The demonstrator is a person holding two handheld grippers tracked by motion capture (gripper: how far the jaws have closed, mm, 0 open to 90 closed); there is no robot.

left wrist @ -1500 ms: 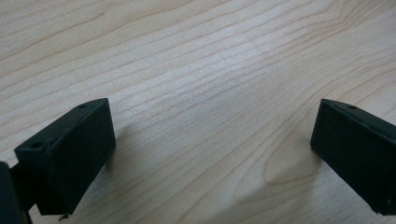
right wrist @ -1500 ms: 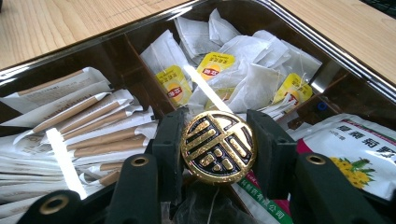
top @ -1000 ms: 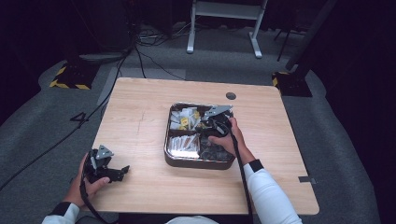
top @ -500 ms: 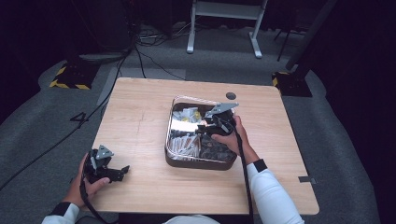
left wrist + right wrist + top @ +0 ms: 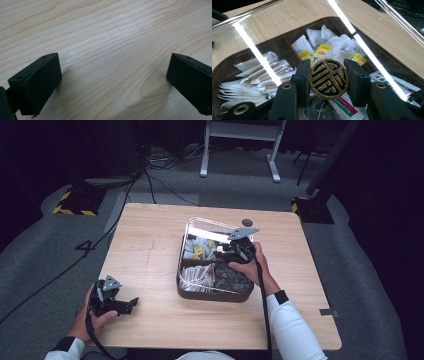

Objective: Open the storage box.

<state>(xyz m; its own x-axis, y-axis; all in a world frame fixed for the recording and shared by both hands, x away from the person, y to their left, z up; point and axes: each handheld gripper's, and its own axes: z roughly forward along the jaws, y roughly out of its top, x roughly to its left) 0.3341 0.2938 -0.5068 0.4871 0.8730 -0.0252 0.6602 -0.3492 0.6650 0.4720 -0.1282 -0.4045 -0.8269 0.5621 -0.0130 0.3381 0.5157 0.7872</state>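
A dark compartment box [image 5: 215, 293] stands mid-table with its clear lid [image 5: 210, 227] tilted up at the far side. My right gripper [image 5: 231, 249] is over the box, shut on the lid's round black-and-gold knob [image 5: 329, 79], which sits squarely between the pads [image 5: 302, 75]. Under the clear lid [image 5: 368, 51] lie tea bags with yellow tags [image 5: 322, 52], paper stick sachets [image 5: 262, 72] and printed packets [image 5: 347, 106]. My left gripper [image 5: 131, 303] rests on the table near the front left corner, open. Between its jaws there is bare wood [image 5: 113, 75].
A small dark round disc [image 5: 247, 222] lies on the table just beyond the box. The wooden table [image 5: 150, 245] has bare room to the left of the box. A white metal stand [image 5: 240, 130] and cables [image 5: 150, 175] are on the floor behind.
The right gripper has drawn the knob slightly up and toward the far right, and the clear lid has tilted further up. The left gripper has stayed put.
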